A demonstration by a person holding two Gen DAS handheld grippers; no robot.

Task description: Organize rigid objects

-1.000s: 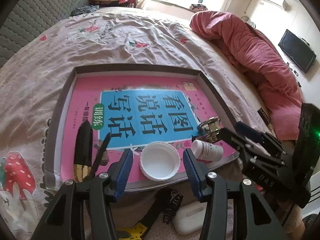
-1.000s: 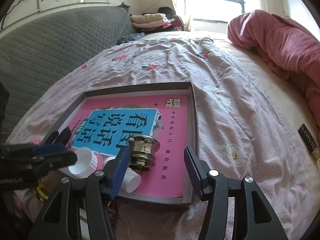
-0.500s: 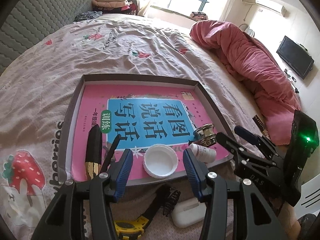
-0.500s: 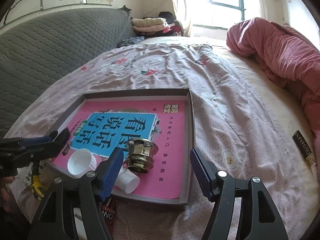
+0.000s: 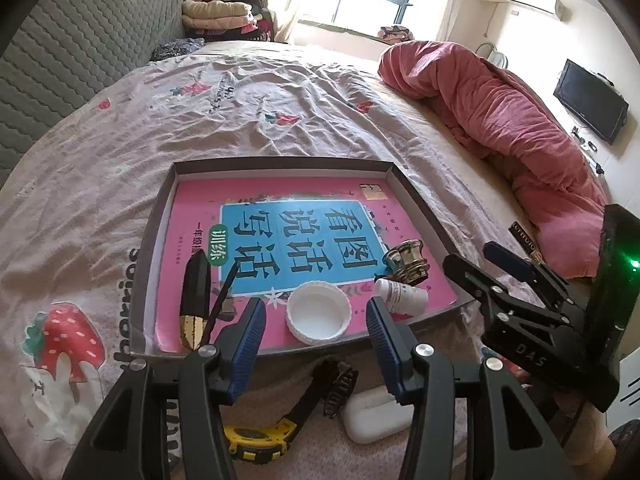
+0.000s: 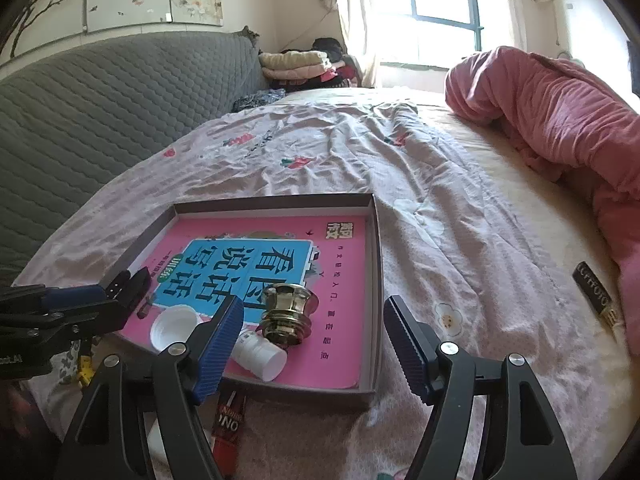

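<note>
A shallow grey tray (image 5: 416, 196) with a pink book cover as its floor lies on the bed; it also shows in the right wrist view (image 6: 378, 264). In it are a white lid (image 5: 319, 316) (image 6: 175, 326), a small white bottle (image 5: 401, 295) (image 6: 260, 356), a brass fitting (image 5: 407, 262) (image 6: 289, 315), a black-and-gold clip (image 5: 195, 304) and a thin black stick (image 5: 222, 298). My left gripper (image 5: 316, 334) is open and empty above the tray's near edge. My right gripper (image 6: 314, 344) is open and empty, just behind the brass fitting.
On the sheet in front of the tray lie a yellow-and-black tape measure (image 5: 260, 438), a black hair claw (image 5: 340, 390), a white earbud case (image 5: 376, 414) and a red pack (image 6: 228, 426). A pink duvet (image 5: 500, 120) fills the right. A black label (image 6: 594, 294) lies near it.
Both grippers have drawn back and risen from the tray. The right gripper's jaws have opened wider and left the brass fitting standing in the tray.
</note>
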